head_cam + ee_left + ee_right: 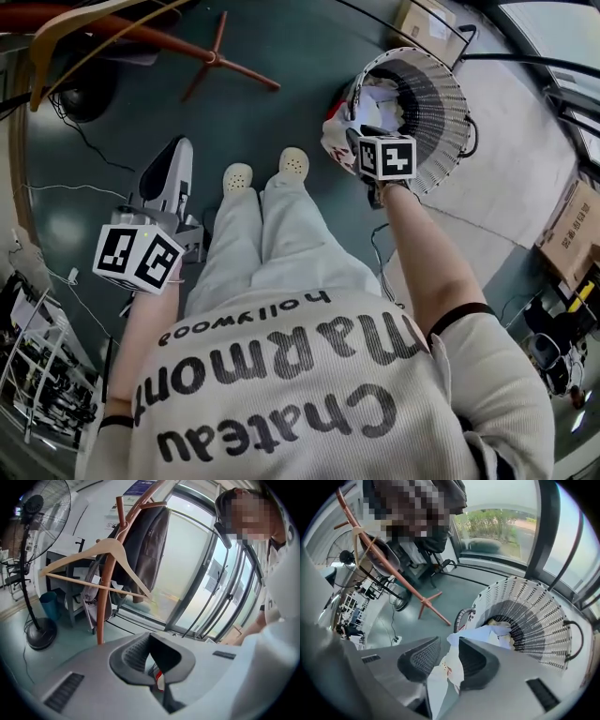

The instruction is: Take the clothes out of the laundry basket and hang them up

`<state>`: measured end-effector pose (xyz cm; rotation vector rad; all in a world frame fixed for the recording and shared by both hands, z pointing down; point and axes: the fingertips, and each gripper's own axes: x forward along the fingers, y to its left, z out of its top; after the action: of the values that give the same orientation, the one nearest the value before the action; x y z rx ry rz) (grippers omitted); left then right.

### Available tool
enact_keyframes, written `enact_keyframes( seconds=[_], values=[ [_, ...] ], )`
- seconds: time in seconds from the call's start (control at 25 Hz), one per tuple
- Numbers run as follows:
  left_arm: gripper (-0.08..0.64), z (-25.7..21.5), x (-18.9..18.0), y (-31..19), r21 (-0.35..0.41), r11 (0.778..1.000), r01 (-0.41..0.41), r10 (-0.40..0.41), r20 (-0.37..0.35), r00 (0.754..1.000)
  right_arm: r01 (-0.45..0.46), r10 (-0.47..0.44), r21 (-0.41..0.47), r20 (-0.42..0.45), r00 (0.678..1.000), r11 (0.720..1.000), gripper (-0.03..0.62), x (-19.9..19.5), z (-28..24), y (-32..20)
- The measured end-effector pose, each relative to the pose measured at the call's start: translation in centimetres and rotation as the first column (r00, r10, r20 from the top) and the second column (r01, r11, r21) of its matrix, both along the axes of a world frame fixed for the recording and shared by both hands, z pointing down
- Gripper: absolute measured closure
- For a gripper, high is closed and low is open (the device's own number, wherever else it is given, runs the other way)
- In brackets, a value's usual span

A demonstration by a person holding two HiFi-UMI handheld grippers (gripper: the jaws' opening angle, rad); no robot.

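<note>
2 grippers: left gripper (151, 651) has its jaws pressed together, right gripper (449, 649) hangs over the laundry basket (534, 616), jaws apart around white cloth (451, 667).

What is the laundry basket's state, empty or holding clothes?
Holding clothes: in the right gripper view, pale garments lie bunched inside the white laundry basket, one spilling over its rim.

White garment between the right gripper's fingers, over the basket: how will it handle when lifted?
Likely floppy: the white garment lies crumpled, folding between the fingers of the right gripper. Probably light, as the fabric looks thin. It may trail and catch the rim of the laundry basket when lifted.
</note>
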<state>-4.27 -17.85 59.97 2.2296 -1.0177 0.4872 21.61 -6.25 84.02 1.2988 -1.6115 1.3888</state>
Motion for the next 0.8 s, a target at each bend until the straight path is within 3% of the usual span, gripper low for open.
enact_keyframes(
  seconds=[0.4,0.48,0.8],
  values=[
    [0.552,0.7,-2.1,0.8,-0.007,0.999,0.033,-0.033,0.039,0.999,-0.084,0.082,-0.078,-0.035,0.996,0.993,0.444,0.4,4.0,-0.3],
    [0.552,0.9,-2.4,1.1,-0.01,0.999,0.04,-0.039,0.041,0.998,-0.09,0.085,-0.093,-0.055,0.995,0.992,0.483,0.6,4.4,-0.3],
    [0.552,0.6,-1.8,1.7,-0.002,1.0,0.016,-0.016,0.022,1.0,-0.108,0.101,-0.117,-0.066,0.993,0.987,0.509,1.0,3.0,0.9]
  ],
)
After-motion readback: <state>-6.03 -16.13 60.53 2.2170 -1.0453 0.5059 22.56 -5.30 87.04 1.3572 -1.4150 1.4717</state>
